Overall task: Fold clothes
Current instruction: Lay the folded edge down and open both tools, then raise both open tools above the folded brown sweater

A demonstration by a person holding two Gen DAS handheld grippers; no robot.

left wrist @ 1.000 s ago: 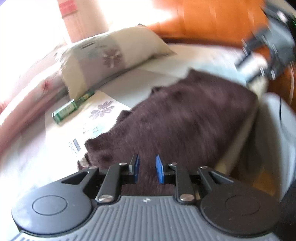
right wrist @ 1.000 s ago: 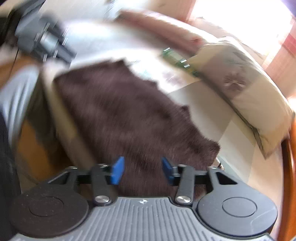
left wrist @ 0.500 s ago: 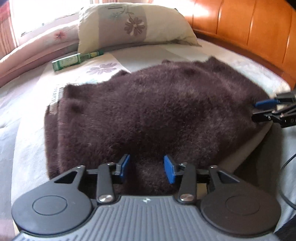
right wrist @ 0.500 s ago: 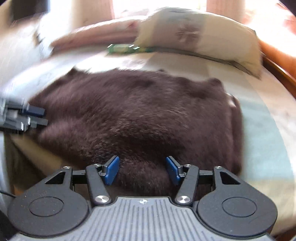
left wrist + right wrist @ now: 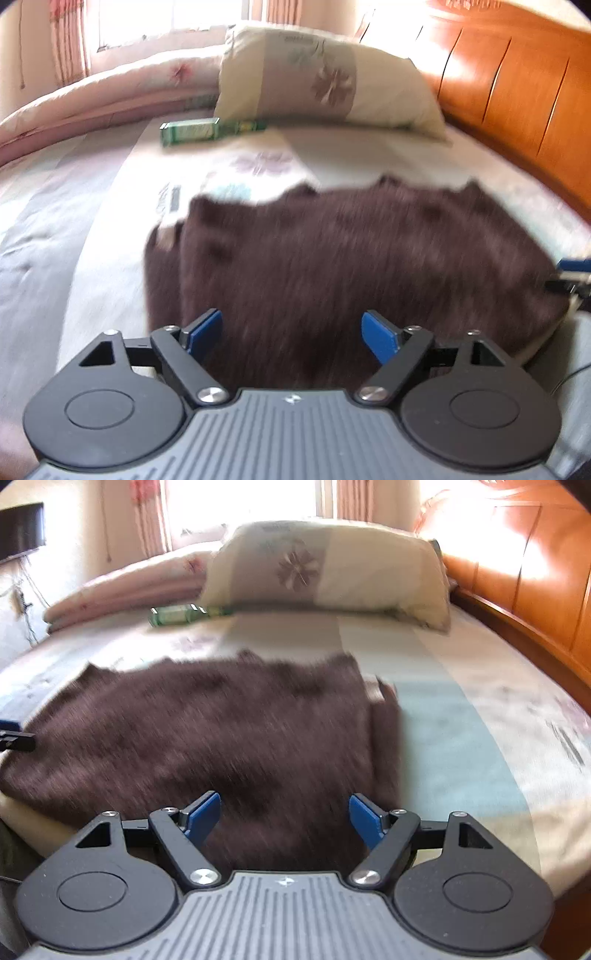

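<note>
Nearest in the left wrist view: left claw (image 5: 291,334), blue pads spread wide, nothing pinched. Its jaws have just been opening; the brown sweater (image 5: 351,266) lies below and beyond the gap, and the pads aren't pressing on it. Same in the right wrist view: right claw (image 5: 284,818) spread wide, jaws just been opening, nothing gripped, fuzzy cloth under the gap.

Sweater is dark brown, fluffy, lying flat on the bed (image 5: 74,229), close to the near edge of the mattress. Looks folded over: a second layer and a pale label (image 5: 166,236) stick out along its left side in the left view, and the same strip shows on the right side in the right view (image 5: 384,738). Far edge is uneven, w/ small bumps. Pics are motion-blurred, so finer detail can't be told.

Each claw's tip shows at the frame edge of the other cam: right one at the sweater's right side (image 5: 572,277), left one at its left side (image 5: 14,734).

Beyond the sweater: pale sheet w/ flower print. Further back a green box (image 5: 190,131) lies flat, just in front of a cream pillow (image 5: 325,81) w/ flower pattern. Left of the pillow, a folded pink quilt (image 5: 103,99). Orange wooden headboard (image 5: 517,85) runs along the right. Bright window w/ curtains (image 5: 236,502) at the very back.
</note>
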